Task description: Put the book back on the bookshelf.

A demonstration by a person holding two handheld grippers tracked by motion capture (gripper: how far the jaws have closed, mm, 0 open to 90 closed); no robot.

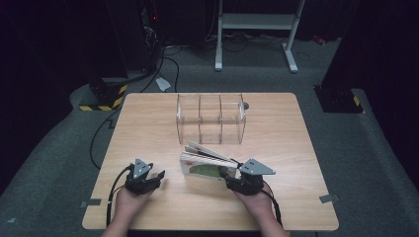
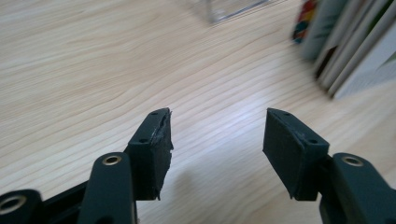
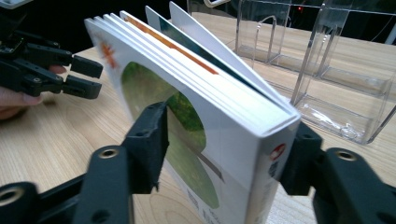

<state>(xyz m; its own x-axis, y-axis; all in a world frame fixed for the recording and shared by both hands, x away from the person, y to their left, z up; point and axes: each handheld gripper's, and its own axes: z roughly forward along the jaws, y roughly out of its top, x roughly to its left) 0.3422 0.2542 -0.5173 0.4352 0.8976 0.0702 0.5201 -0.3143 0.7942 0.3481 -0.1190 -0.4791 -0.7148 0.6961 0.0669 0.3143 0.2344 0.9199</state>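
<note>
Left gripper (image 1: 159, 176) rests near the desk's (image 1: 148, 123) front-left corner, held by a hand (image 1: 129, 200) whose forearm is cut off at the bottom frame edge. Its jaws stand apart with nothing between them; in the left gripper view only bare wood lies in the gap. That view catches blurred spines at its right edge, too soft to read.

Stack of thin books (image 1: 207, 162) sits near the front edge, centre-right, pages fanned at the far end. Cover shows a green picture on white; the spine marking in the right gripper view (image 3: 275, 154) is too small to read.

Right gripper (image 1: 232, 177) has its jaws clamped on the stack, one pad on the cover, the other on the far side at the spine. The far pad's contact is partly hidden by the books, so the hold looks firm but I cannot confirm it.

Clear acrylic organiser (image 1: 211, 118) stands toward the back edge, centre, divided into three compartments. All three appear empty. A small dark object (image 1: 245, 105) behind its right end is unidentifiable.
</note>
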